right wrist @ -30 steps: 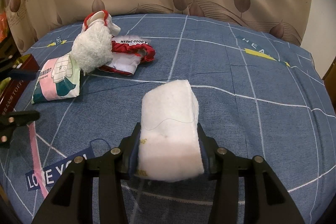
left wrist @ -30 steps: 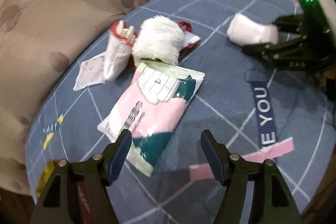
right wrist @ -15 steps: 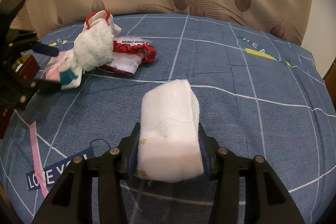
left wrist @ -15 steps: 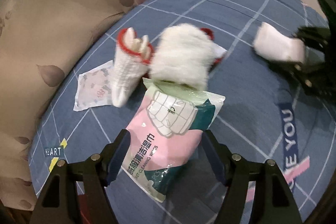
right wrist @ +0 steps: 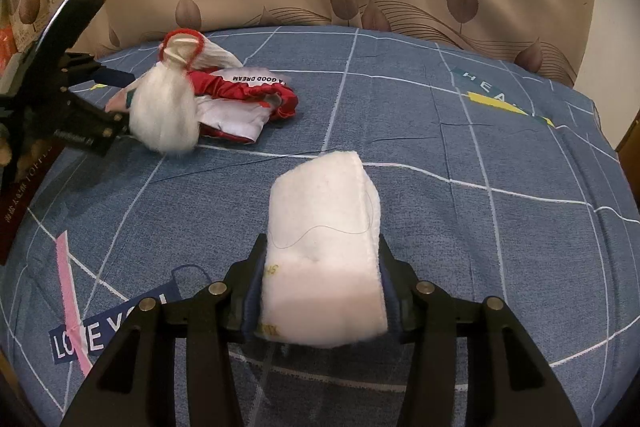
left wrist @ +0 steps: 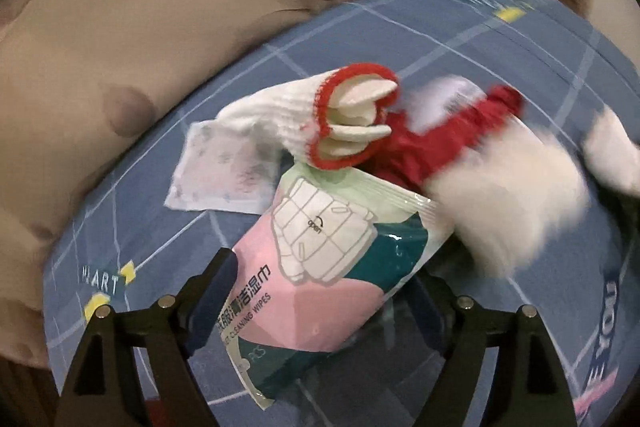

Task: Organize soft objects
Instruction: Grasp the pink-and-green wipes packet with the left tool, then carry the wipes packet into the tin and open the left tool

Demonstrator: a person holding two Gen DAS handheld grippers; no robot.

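Squarely between right claw pads, fluffy white block (soft, rounded).

Fluffy white toy motion-blurred; wipes pack hiding left claw's right finger.

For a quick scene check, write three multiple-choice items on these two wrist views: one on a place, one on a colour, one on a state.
1. Where is the wipes pack?
A. between the left gripper's fingers
B. under the curtain
C. in the right gripper

2. What colour is the cuff of the knitted glove?
A. green
B. red
C. black

3. What is the right gripper doing?
A. standing open with nothing in it
B. shut on a folded white pad
C. shut on a red cloth

Answers:
1. A: the pack's lower end lies between the left gripper fingers.
2. B: a red band rings the glove's opening.
3. B: both fingers press the sides of the white pad.
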